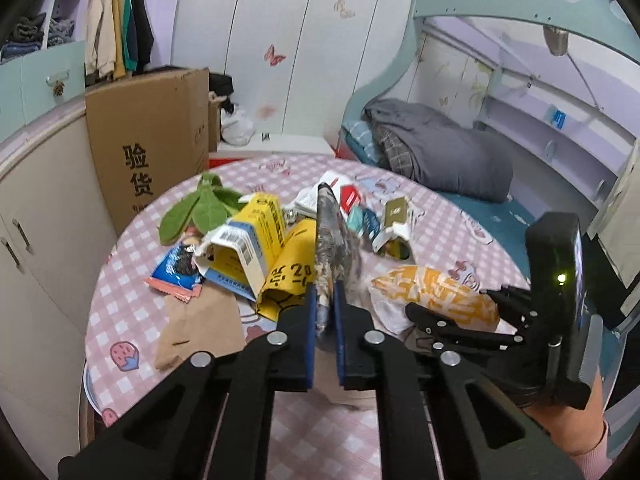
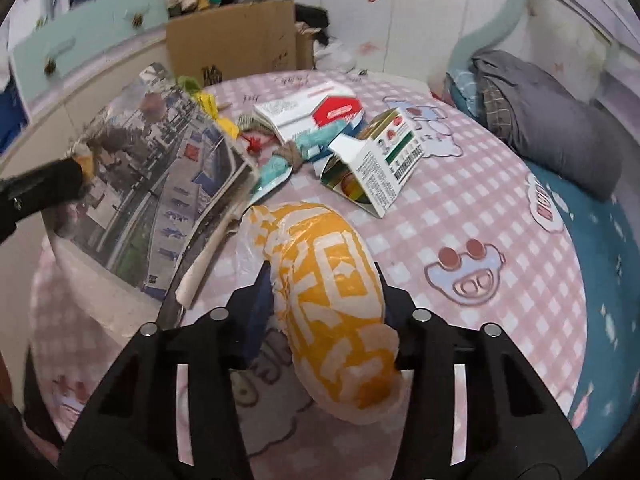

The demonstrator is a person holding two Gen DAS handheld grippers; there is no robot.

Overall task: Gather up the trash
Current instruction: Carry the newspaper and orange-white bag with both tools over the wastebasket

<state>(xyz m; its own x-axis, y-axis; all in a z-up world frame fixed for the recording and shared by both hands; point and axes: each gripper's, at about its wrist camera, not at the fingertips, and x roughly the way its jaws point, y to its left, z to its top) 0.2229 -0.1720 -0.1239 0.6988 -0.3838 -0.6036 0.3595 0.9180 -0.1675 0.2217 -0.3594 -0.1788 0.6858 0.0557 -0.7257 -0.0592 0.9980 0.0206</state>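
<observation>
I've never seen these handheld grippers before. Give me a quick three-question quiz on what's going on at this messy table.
1. True or false: the left gripper is shut on the newspaper.
2. What sits between the right gripper fingers: A) yellow box, B) orange and white bag, C) leaves?
3. What pattern covers the tablecloth?

Key: 1 true. 2 B, the orange and white bag. 3 pink and white checks with cartoon figures.

Cardboard box (image 1: 148, 152) reads "验货"; yellow bag (image 1: 294, 270) shows "20" (partly hidden).
</observation>
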